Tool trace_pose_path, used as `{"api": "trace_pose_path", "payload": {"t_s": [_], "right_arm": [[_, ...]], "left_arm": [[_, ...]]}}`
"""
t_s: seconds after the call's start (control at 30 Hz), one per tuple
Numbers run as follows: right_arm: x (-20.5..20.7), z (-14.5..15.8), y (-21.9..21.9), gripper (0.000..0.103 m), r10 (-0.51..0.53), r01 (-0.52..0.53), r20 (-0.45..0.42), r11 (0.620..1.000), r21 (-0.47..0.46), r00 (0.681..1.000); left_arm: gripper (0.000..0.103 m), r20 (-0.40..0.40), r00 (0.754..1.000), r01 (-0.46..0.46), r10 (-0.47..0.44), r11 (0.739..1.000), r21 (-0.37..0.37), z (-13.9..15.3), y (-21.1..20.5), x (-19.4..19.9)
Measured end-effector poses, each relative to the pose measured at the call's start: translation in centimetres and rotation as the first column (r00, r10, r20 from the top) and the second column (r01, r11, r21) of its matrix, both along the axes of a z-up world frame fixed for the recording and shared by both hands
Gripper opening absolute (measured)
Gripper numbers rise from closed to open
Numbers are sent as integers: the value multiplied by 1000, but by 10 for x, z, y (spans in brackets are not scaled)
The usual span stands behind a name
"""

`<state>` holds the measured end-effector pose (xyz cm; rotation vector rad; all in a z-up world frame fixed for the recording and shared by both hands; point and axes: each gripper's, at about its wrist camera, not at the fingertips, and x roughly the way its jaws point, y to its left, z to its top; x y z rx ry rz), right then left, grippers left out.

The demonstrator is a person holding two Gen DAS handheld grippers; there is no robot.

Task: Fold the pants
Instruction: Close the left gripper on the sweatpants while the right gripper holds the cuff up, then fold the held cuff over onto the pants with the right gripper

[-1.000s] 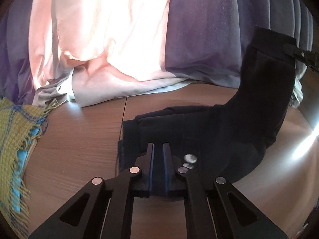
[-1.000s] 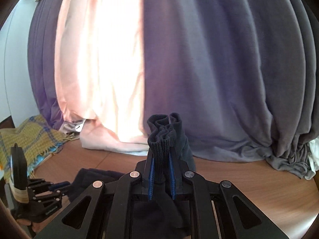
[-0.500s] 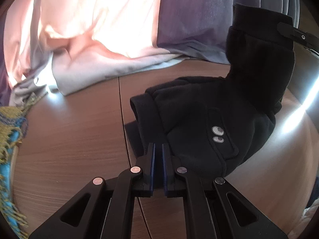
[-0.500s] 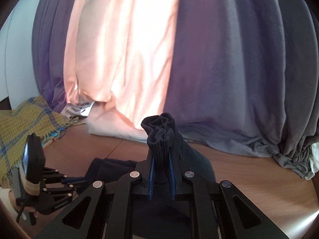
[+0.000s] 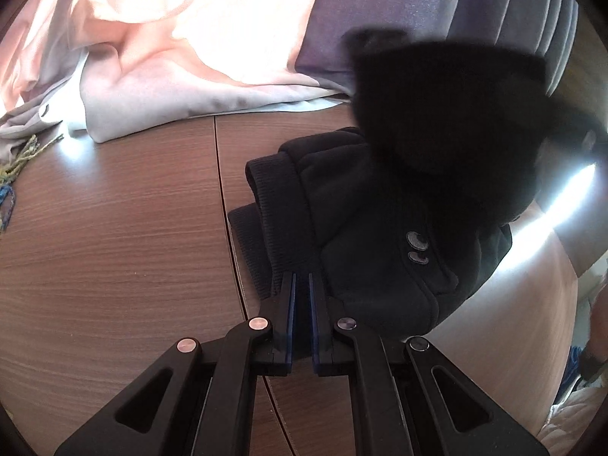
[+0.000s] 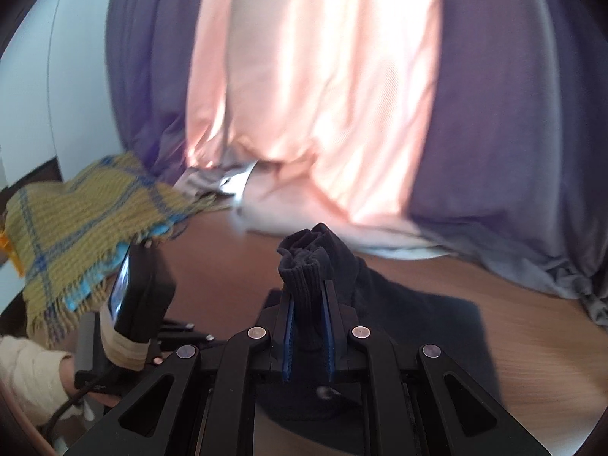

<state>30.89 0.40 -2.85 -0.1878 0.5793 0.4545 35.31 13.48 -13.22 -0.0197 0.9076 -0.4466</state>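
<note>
Dark navy pants lie bunched on the wooden table, two small eye-like patches facing up. My left gripper is shut on their ribbed waistband, low over the table. In the right wrist view my right gripper is shut on a ribbed cuff, and the leg drapes down over the rest of the pants. That lifted leg shows as a dark blur at the upper right of the left wrist view. The left gripper's body sits close on the left of the right one.
Pink and purple curtains hang down to the table's far edge. A yellow-and-blue checked blanket lies at the left. A person's hand and pale sleeve hold the left gripper. A seam runs through the tabletop.
The right gripper has carried the cuff left and lower, toward the left gripper. The left gripper has tipped down nearer the table. The raised leg now hangs over the bunched pants.
</note>
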Motion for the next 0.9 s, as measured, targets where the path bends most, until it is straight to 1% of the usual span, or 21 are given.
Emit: {"api": "trace_pose_path", "payload": {"t_s": [0.17,0.3,0.53,0.57,0.63,0.67,0.73,0.77,0.8,0.9], "right_arm": [[5,-29,18,14,44,-47,-77,998,-36,996],[10,-43,23,14,60,-65,-129,997,-34,990],[18,-64,31,15,76,-85,-191,996,-37,979],[17,-68,33,15,79,-89,-196,995,-46,977],[16,-73,35,15,82,-96,-200,993,-65,976],[15,-75,35,15,82,-97,-203,993,-63,976],[14,-76,34,15,82,-97,-207,993,-61,975],[13,-76,34,15,81,-96,-202,993,-63,976],[13,-77,35,15,81,-96,-201,993,-66,976],[10,-78,38,16,80,-98,-189,992,-85,979]], "left_arm": [[8,-13,1000,15,-15,999,-36,-2,4,3],[8,-15,999,28,-29,998,-52,-3,8,6],[9,-16,999,47,-48,997,-63,-2,14,6],[21,-18,999,44,-45,998,-45,0,16,6],[38,-12,1000,11,-11,1000,15,7,23,4],[38,-8,1000,-4,4,1000,25,12,32,4],[38,-17,1000,-20,20,1000,21,19,45,6],[38,-12,999,-32,32,999,5,24,53,8],[38,-10,1000,-25,25,999,-22,30,59,12],[38,-2,1000,21,-22,996,-91,46,64,27]]}}
